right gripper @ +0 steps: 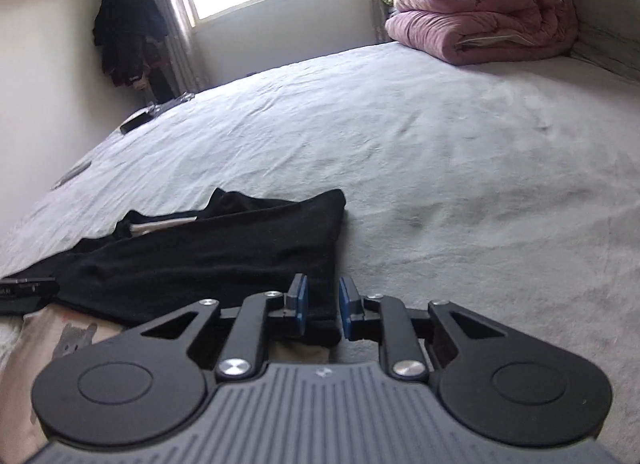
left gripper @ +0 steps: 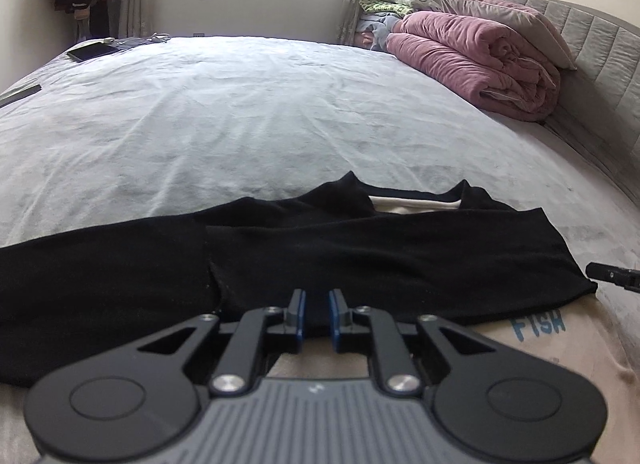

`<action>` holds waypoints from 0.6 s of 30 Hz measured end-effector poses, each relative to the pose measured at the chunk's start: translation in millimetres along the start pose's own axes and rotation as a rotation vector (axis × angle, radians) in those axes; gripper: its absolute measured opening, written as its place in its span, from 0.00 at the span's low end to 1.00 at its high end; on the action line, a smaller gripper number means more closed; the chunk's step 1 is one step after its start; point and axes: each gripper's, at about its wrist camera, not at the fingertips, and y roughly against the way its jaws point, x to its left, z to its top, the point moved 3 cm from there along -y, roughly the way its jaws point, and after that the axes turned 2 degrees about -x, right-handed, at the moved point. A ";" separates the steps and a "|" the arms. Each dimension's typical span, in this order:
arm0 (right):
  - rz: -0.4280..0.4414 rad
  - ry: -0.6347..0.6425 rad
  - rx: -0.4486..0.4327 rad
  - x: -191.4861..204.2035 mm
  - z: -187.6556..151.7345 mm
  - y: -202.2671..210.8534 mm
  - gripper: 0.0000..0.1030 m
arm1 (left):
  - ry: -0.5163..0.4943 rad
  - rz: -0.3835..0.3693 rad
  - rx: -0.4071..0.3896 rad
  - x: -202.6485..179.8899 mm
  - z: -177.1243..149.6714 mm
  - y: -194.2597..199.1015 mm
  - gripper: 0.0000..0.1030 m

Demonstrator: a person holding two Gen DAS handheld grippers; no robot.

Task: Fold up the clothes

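A black garment (left gripper: 360,252) lies flat across the near part of the grey bed (left gripper: 240,112), with a pale strip at its collar. A beige piece printed "FISH" (left gripper: 540,324) shows under its near edge. My left gripper (left gripper: 317,304) sits low at that near edge; its pads stand close together with black cloth filling the narrow gap. My right gripper (right gripper: 323,300) is at the garment's right corner (right gripper: 320,264). Its jaws are slightly apart, the left pad over cloth and the right pad over bare sheet. Its fingertip (left gripper: 608,274) shows at the left view's right edge.
A rolled pink quilt (left gripper: 480,64) and pillows lie against the padded headboard (left gripper: 600,56) at the far right. A dark tablet (left gripper: 92,50) and cables rest on the far left corner. Dark clothes (right gripper: 124,32) hang by the window. Grey sheet stretches beyond the garment.
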 end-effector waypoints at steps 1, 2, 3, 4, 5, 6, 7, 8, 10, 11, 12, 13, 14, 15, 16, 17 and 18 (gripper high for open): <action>-0.016 0.031 0.024 3.7 -6.1 -2.6 0.14 | -0.007 0.001 0.003 -2.6 -1.5 -0.9 0.12; -0.026 0.041 0.035 2.8 -9.7 -4.7 0.13 | -0.017 0.006 0.005 -3.7 -3.2 -1.0 0.12; -0.034 0.045 0.040 0.8 -12.3 -6.2 0.13 | -0.026 0.010 0.007 -4.7 -4.9 -0.9 0.13; -0.034 0.040 0.043 -0.9 -13.1 -6.2 0.13 | -0.021 0.009 0.008 -3.2 -5.7 -0.1 0.13; -0.033 0.034 0.044 -2.5 -13.5 -5.8 0.13 | -0.015 0.009 0.009 -1.7 -6.5 0.8 0.13; -0.038 0.051 0.045 -1.6 -12.7 -6.0 0.14 | -0.001 0.007 0.010 0.7 -6.9 1.4 0.13; -0.046 0.073 0.043 0.3 -11.8 -6.2 0.14 | 0.015 0.005 0.011 3.3 -7.6 2.6 0.13; -0.054 0.095 0.040 2.3 -10.9 -6.4 0.14 | 0.026 0.004 0.010 5.3 -8.0 3.7 0.13; -0.057 0.096 0.039 1.9 -10.0 -8.1 0.14 | 0.039 0.005 0.009 8.0 -9.1 5.4 0.13; -0.055 0.088 0.041 0.2 -9.2 -9.0 0.14 | 0.044 0.006 0.009 8.6 -10.1 5.9 0.13; -0.052 0.080 0.044 -1.6 -8.3 -9.9 0.14 | 0.048 0.007 0.009 9.2 -11.1 6.4 0.13; -0.051 0.082 0.047 -2.1 -7.6 -10.0 0.14 | 0.054 0.008 0.012 8.8 -12.5 6.8 0.13; -0.054 0.092 0.051 -1.4 -6.9 -10.1 0.15 | 0.059 0.009 0.015 8.5 -13.9 7.2 0.13; -0.059 0.107 0.055 -0.3 -6.1 -10.6 0.15 | 0.065 0.010 0.017 8.1 -15.3 7.7 0.13; -0.065 0.122 0.057 1.1 -5.6 -11.0 0.15 | 0.069 0.011 0.014 7.7 -16.5 10.3 0.13; -0.070 0.137 0.059 2.4 -5.2 -11.3 0.15 | 0.073 0.012 0.011 7.3 -17.8 13.0 0.13; -0.076 0.145 0.060 3.0 -5.0 -11.1 0.16 | 0.077 0.013 0.009 6.9 -19.0 15.6 0.13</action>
